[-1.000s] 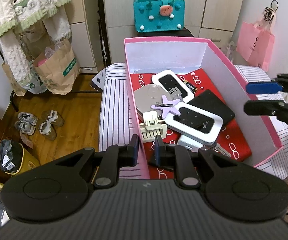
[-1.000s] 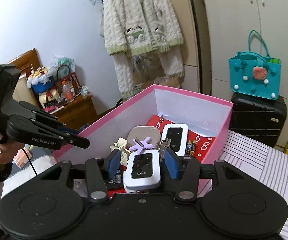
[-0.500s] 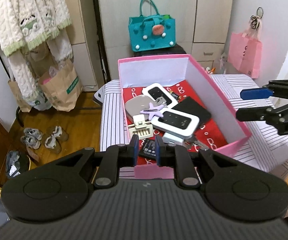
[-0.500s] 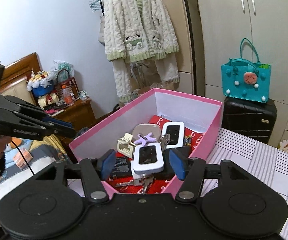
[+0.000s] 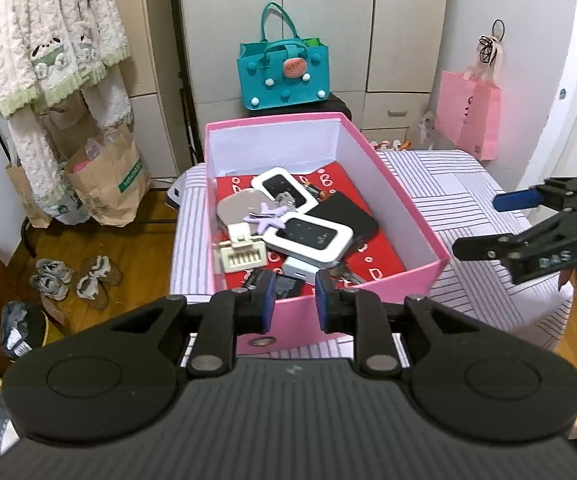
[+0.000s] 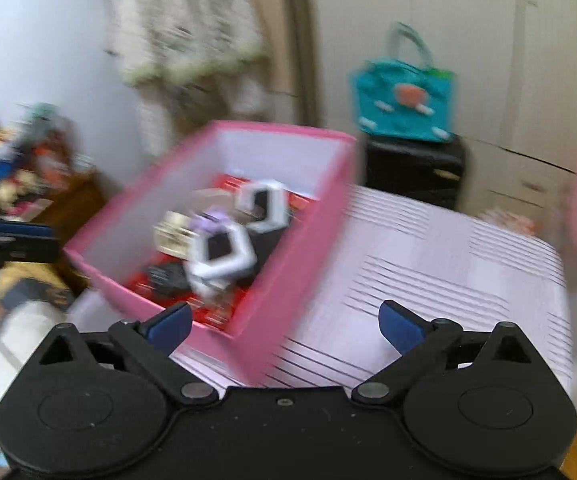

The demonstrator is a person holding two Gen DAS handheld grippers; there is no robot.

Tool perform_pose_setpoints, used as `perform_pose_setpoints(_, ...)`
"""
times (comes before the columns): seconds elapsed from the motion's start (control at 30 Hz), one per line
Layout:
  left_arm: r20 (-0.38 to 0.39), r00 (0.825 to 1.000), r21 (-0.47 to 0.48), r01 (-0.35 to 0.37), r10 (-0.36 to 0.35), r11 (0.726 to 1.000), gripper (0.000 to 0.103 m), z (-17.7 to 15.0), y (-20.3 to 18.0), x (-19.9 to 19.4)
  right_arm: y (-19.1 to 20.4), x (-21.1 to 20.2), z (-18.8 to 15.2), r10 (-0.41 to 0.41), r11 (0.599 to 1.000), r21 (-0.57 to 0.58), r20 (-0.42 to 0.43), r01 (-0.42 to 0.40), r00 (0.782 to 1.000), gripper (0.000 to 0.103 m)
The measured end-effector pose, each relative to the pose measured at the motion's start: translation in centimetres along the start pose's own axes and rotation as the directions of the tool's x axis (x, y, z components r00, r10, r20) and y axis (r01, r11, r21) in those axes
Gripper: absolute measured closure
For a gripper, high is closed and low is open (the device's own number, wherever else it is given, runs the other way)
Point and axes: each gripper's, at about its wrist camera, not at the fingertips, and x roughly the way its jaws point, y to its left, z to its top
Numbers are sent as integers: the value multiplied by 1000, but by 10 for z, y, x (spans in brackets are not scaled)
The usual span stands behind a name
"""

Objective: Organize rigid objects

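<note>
On the striped table [image 5: 468, 200] sat the pink box [image 5: 420, 220] with routers, clip and keys inside. Left gripper [image 5: 295, 307] fingers had just been opening, slightly apart, nothing between. Right gripper [image 6: 285, 323] fingers had just been opening, spread wide, empty.

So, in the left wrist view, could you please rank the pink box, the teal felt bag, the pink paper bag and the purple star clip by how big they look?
1. pink box, clearly largest
2. teal felt bag
3. pink paper bag, close to the teal bag; both sit farther back, so their order is unsure
4. purple star clip, smallest
</note>
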Motion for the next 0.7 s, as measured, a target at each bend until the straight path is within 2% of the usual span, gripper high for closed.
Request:
perform_pose_setpoints(0.03, -2, 1000, -9, 6, -6, 1000, 77, -2, -2, 1, 0, -1, 0, -27, 1000, 2, -9, 27, 1000, 2)
perform_pose_setpoints(0.1, -6, 1000, -27, 19, -19, 999, 73, -5, -5, 3, -8, -10, -4, -20, 1000, 21, 21, 20, 1000, 2)
perform_pose_setpoints(0.2, 1, 1000, -48, 20, -20, 999, 69, -9, -12, 4, -21, -27, -15, 15, 996, 89, 119, -26, 993, 2)
perform_pose_setpoints(0.3, 25, 1000, -79, 13, -11, 997, 62, -12, -18, 1, -25, -45, -25, 41, 990, 125, 223, -70, 974, 2)
perform_pose_setpoints(0.37, 55, 998, -98, 17, -12, 995, 61, -15, -22, -7, -18, -53, -30, 43, 992, 107, 244, -71, 969, 2)
perform_pose_setpoints(0.5, 116, 993, -119, 50, -37, 992, 52, -22, -32, -25, -3, -65, -37, -37, 998, 60, 274, 21, 961, 2)
perform_pose_setpoints(0.7, 165, 986, -115, 51, -32, 992, 43, -31, -50, -33, 9, -69, -43, -46, 996, 85, 249, 26, 967, 2)
